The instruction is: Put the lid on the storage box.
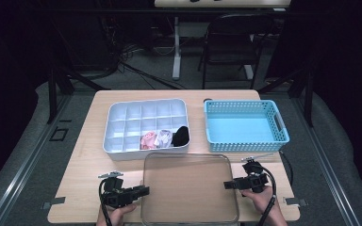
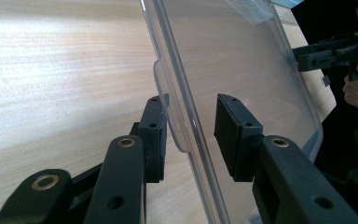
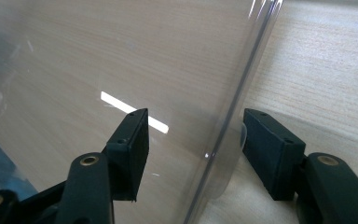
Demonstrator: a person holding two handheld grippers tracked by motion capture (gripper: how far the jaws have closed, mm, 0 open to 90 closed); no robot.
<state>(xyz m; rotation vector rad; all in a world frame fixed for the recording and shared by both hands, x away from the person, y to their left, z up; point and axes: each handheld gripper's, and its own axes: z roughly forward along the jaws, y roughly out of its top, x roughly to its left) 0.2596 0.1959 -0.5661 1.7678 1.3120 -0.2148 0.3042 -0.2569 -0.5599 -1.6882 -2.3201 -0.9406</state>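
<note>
A clear plastic lid (image 1: 188, 186) lies on the wooden table near its front edge. My left gripper (image 1: 143, 190) is at the lid's left rim and my right gripper (image 1: 228, 184) at its right rim. In the left gripper view the jaws (image 2: 193, 107) straddle the lid's rim (image 2: 182, 107): one pad lies against a small clear tab (image 2: 161, 81), the other stands off the plastic. In the right gripper view the jaws (image 3: 193, 126) stand on either side of the rim (image 3: 235, 107) with gaps on both sides. The left gripper view also shows the right gripper (image 2: 326, 53) across the lid.
Behind the lid, a white divided organiser (image 1: 118, 141) holds pink, white and black items in its front right compartments. A blue basket (image 1: 247, 141) stands to its right. A chair (image 1: 231, 42) and a table leg lie beyond the far edge.
</note>
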